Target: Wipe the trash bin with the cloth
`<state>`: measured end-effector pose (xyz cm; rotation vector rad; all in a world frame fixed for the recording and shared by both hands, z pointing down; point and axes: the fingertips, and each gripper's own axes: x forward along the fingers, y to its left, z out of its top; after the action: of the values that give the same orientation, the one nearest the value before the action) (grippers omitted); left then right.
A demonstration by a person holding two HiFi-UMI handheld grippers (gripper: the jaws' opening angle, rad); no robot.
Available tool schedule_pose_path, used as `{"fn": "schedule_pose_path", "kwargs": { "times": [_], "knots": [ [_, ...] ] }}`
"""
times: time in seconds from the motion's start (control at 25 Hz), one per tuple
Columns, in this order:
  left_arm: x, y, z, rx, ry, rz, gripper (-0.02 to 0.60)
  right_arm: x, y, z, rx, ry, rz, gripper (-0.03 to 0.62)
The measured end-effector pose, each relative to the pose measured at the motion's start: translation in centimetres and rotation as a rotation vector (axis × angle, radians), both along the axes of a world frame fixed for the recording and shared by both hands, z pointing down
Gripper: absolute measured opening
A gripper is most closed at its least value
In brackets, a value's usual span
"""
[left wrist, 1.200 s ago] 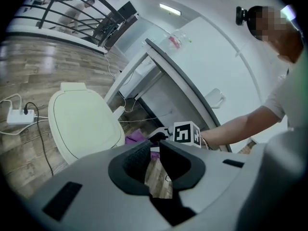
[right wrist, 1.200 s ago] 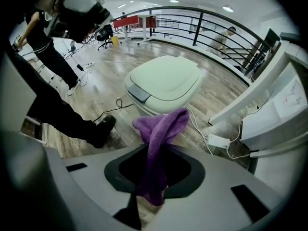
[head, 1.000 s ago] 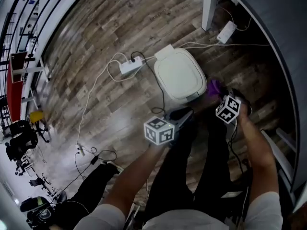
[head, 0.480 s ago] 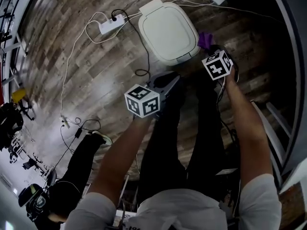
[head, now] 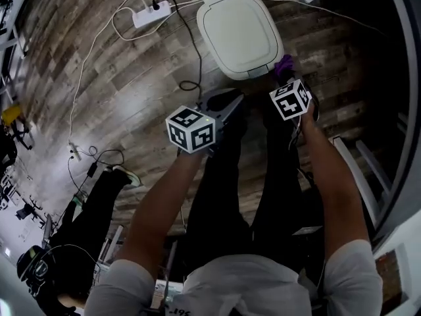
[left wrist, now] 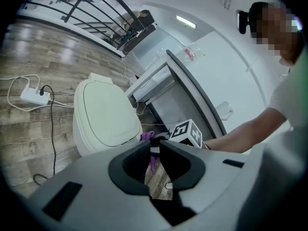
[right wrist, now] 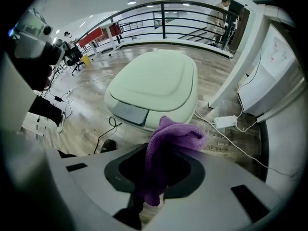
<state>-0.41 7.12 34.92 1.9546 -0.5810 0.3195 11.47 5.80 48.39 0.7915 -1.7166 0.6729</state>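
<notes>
Two right fingers (right wrist: 195,174) are clamped on the purple cloth (right wrist: 175,136), which flops over their tips. Beside them, the left fingers (left wrist: 178,165) stand a thin slit apart, holding nothing. From the cloth, the white trash bin (head: 253,73) sits on the floor (head: 131,78) at 12 o'clock, very near, and closer to the right fingers. Its lid (head: 240,28) is down, so its inside is hidden

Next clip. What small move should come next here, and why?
Probably ease the right gripper forward and down until the purple cloth clamped in its jaws meets the closed lid of the trash bin. The cloth sits by the bin's near corner, seemingly not yet on it.
</notes>
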Motion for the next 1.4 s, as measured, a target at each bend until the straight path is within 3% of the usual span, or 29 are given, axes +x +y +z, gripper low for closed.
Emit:
{"fn": "schedule_pose_path", "kwargs": {
  "times": [0.56, 0.92, 1.16, 1.4],
  "knots": [
    [-3.3, -0.2, 0.3, -0.007, 0.01, -0.062, 0.061, -6.2, 3.1, -0.3, -0.033, -0.041, 0.003, 0.091],
    [-6.3, 0.3, 1.0, -0.016, 0.019, -0.132, 0.061, -12.6, 5.1, -1.0, -0.05, -0.093, -0.162, 0.091],
    [-9.7, -0.1, 1.1, -0.01, 0.02, -0.212, 0.061, -19.1, 6.3, -3.0, -0.05, -0.177, -0.413, 0.091],
    [-13.5, -1.0, 0.7, 0.005, 0.027, -0.3, 0.061, -22.8, 3.8, -4.7, -0.004, -0.159, -0.604, 0.091]
  ]
}}
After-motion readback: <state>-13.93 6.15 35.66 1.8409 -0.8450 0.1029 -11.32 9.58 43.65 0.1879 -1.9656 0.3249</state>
